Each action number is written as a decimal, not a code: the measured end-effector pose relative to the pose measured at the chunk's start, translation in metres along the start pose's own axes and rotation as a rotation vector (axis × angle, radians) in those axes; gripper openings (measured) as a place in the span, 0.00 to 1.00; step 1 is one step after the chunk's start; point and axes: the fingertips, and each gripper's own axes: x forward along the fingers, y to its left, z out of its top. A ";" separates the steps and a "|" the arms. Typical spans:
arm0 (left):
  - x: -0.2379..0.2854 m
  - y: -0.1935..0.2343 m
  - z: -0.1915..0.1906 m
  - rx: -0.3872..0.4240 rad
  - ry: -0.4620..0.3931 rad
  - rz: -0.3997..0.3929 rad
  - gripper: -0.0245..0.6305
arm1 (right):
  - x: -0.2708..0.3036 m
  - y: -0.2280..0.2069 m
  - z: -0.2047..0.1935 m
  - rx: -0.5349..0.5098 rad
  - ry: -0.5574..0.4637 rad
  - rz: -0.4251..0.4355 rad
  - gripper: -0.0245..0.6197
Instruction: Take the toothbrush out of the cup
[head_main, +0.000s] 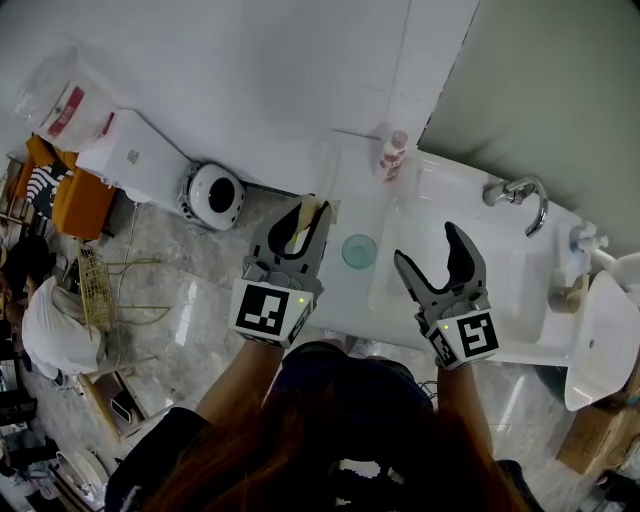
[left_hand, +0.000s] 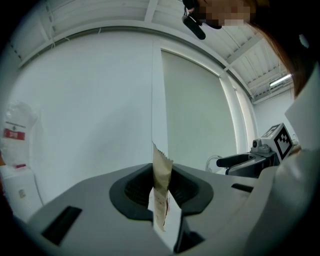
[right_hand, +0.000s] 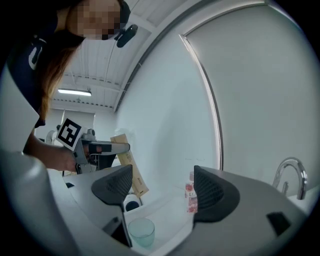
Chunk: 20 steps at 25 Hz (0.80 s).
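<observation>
My left gripper (head_main: 298, 216) is shut on a long flat toothbrush packet of tan paper (head_main: 305, 207). It holds the packet upright, above and to the left of the cup. The left gripper view has the packet (left_hand: 162, 167) pinched edge-on between the pads, its serrated top sticking up. The cup (head_main: 359, 251) is a small teal glass on the white counter, with nothing showing inside it (right_hand: 141, 232). My right gripper (head_main: 428, 248) hangs open over the sink edge just right of the cup, with nothing between its fingers. From the right gripper view, the left gripper (right_hand: 100, 148) and its packet (right_hand: 129, 170) show at the left.
A small bottle with a red label (head_main: 394, 155) stands at the back of the counter. A chrome faucet (head_main: 520, 192) curves over the white sink (head_main: 500, 290) to the right. A white round robot vacuum (head_main: 215, 193) sits on the floor to the left, with clutter beyond it.
</observation>
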 end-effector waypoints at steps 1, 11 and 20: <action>0.000 0.002 0.000 0.005 0.004 -0.006 0.17 | -0.001 -0.003 0.002 -0.002 -0.007 -0.017 0.65; 0.007 0.007 0.005 0.039 0.017 -0.060 0.17 | -0.009 -0.008 0.005 -0.003 -0.016 -0.103 0.63; 0.018 -0.004 -0.004 0.079 0.052 -0.065 0.17 | -0.032 -0.029 0.007 -0.001 -0.019 -0.142 0.63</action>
